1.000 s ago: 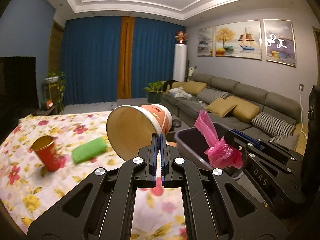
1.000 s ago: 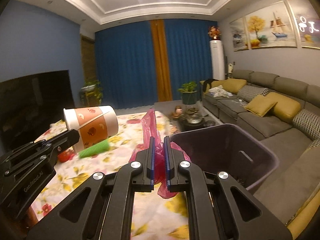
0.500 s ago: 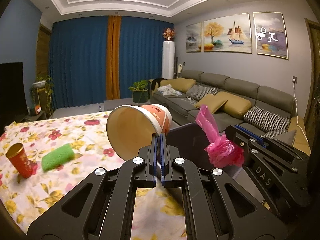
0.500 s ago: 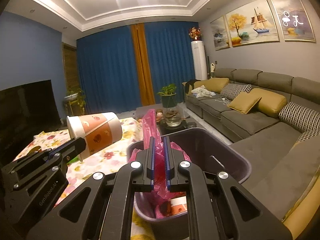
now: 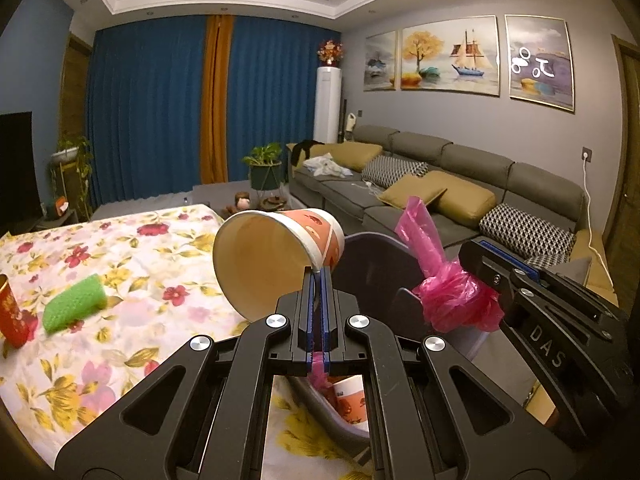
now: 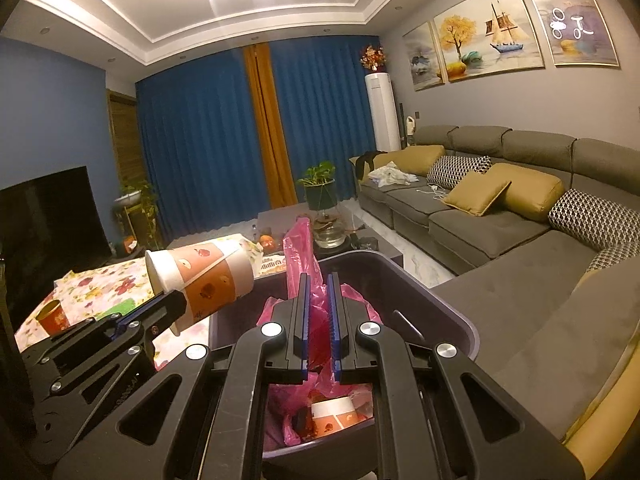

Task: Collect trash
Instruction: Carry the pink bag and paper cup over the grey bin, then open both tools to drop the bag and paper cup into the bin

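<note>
My left gripper [image 5: 319, 276] is shut on the rim of an orange-and-white paper cup [image 5: 276, 256], held tilted at the near edge of the dark purple trash bin [image 5: 372, 268]. The cup also shows in the right wrist view [image 6: 200, 276]. My right gripper [image 6: 319, 280] is shut on a crumpled pink plastic bag [image 6: 300, 248] and holds it over the bin [image 6: 440, 312]. The bag shows in the left wrist view [image 5: 448, 292] too. Inside the bin lie another paper cup [image 6: 334, 414] and more pink plastic.
A floral-clothed table [image 5: 120, 272] lies to the left with a green sponge [image 5: 74, 307] and a red cup [image 5: 10, 312] on it. A grey sofa [image 6: 500, 208] with cushions runs along the right. A plant and low table stand behind the bin.
Both grippers have moved right, from over the table to over the bin. The bin's inside with the cup in it has come into view below the right gripper.
</note>
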The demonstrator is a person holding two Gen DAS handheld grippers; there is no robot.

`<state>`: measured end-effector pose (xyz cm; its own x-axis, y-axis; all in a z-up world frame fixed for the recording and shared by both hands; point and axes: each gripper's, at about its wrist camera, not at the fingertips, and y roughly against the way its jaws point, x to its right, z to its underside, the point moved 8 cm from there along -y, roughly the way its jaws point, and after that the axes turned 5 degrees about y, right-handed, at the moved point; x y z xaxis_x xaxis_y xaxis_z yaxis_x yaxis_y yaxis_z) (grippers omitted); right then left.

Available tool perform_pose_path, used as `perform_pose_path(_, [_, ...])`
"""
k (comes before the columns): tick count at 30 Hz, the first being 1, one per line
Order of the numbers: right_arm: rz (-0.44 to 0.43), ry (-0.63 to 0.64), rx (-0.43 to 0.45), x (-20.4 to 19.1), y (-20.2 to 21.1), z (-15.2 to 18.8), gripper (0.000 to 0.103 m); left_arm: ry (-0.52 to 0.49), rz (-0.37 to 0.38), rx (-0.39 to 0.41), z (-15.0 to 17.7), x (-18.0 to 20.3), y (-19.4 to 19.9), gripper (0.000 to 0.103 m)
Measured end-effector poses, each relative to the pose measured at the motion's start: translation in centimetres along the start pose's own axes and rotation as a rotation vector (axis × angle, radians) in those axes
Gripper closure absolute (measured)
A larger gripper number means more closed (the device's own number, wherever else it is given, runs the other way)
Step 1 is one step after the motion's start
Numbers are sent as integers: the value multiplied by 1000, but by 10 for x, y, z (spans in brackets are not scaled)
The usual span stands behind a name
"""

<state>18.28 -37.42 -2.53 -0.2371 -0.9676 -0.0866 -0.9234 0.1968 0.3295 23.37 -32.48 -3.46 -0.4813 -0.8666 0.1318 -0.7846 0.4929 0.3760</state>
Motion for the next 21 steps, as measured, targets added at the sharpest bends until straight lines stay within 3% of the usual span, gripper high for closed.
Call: perform_pose_path(21, [-18, -29, 6, 9, -17, 0, 94, 6, 21, -48, 5, 8, -23, 101])
